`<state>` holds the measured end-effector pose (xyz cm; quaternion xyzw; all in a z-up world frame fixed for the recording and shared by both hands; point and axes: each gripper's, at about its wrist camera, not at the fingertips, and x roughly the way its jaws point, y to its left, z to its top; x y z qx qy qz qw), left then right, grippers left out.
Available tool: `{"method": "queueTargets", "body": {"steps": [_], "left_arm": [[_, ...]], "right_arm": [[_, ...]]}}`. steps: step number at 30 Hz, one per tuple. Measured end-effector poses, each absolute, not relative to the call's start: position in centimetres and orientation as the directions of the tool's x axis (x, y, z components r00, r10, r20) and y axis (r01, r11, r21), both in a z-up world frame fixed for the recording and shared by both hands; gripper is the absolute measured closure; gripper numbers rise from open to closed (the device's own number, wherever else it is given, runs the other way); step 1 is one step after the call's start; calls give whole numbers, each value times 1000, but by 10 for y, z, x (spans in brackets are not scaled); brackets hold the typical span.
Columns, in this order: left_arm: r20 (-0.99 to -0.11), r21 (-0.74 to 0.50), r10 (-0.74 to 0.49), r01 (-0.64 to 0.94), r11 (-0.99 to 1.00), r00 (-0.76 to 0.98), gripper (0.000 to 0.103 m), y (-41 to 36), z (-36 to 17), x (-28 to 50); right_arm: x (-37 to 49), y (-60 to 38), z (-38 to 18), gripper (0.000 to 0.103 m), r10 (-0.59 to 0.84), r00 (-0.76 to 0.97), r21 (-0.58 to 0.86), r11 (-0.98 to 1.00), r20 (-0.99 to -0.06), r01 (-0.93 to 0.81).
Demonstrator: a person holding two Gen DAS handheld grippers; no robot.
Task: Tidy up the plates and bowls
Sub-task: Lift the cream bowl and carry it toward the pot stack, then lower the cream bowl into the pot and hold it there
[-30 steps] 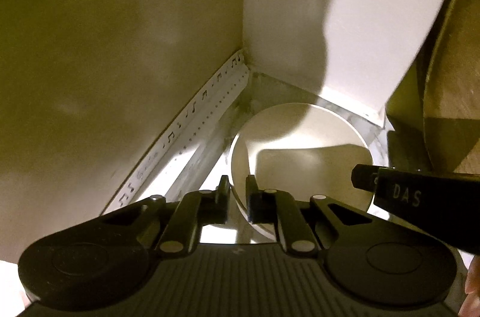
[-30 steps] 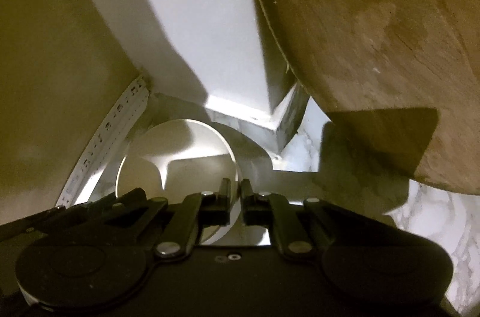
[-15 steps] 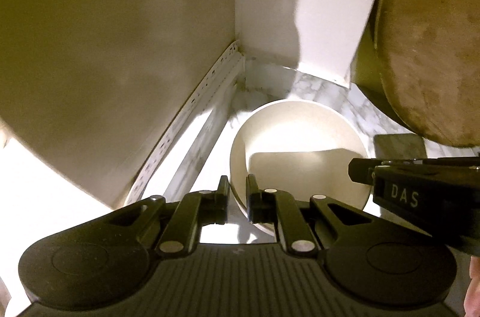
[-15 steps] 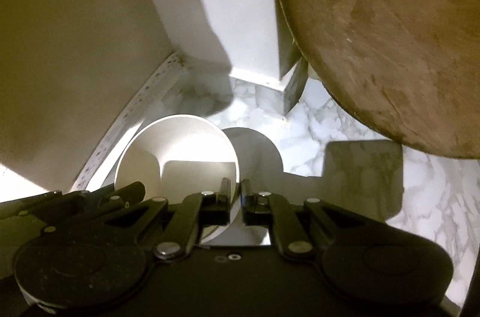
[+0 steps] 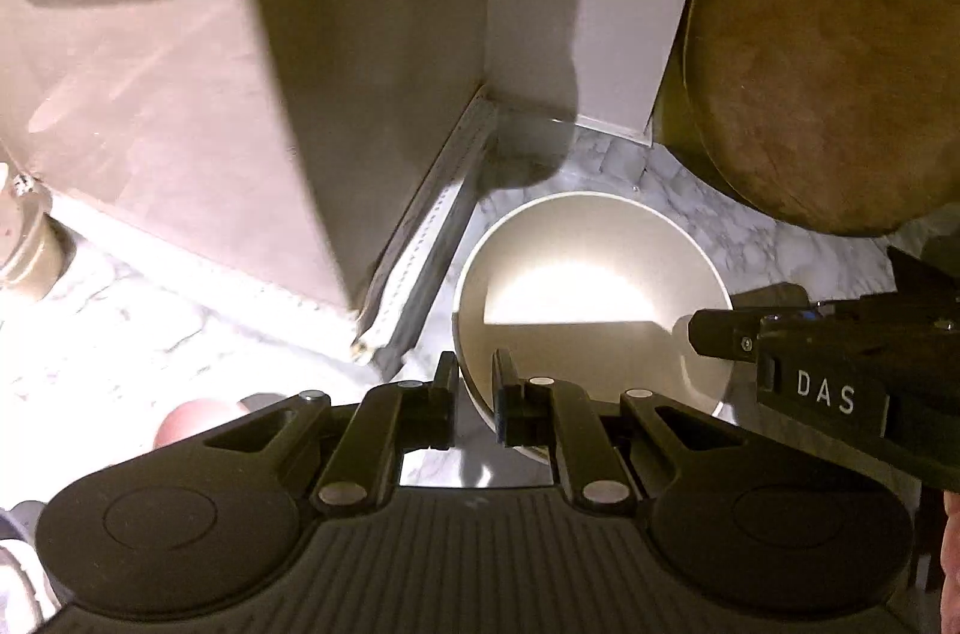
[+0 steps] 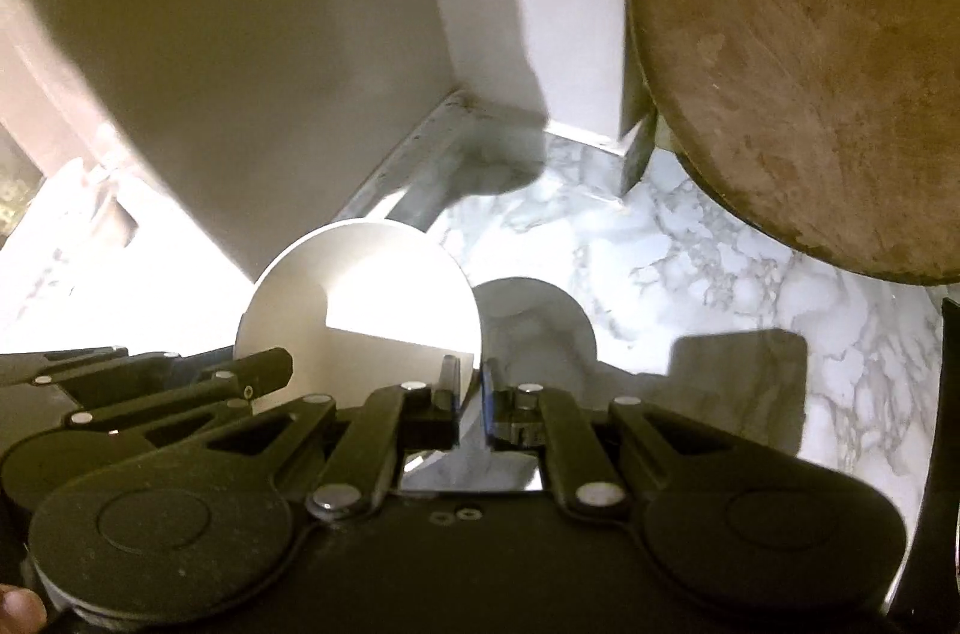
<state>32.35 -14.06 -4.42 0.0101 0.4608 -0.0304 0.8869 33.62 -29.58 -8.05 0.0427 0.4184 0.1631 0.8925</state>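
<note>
Two claws pinch one white bowl [image 5: 591,298]: the left claw [image 5: 475,394] is clamped on its near rim and the right claw [image 6: 469,397] on the other side. Under it lies the marble surface [image 6: 690,268] (its shadow falls there), near a round wooden board [image 6: 798,57].

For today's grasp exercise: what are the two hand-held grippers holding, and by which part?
Both grip one round white bowl by its rim: left hand-held gripper and right hand-held gripper on opposite sides.

L gripper [image 5: 474,382] + R gripper [image 6: 471,388], both clamped, angled down
</note>
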Motion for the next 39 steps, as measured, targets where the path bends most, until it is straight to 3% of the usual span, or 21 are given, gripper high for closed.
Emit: {"method": "queueTargets", "body": {"steps": [12,39], "left_arm": [[-808,-34,-47,33,999,587,93,-86,-10,257],[-838,38,180,-275,961,515,93,67,12,129]], "right_arm": [[271,-245,-47,96,371,598,188,919,-710,-347],[191,-71,-31,95,523,451,122,739,-723,-662]]}}
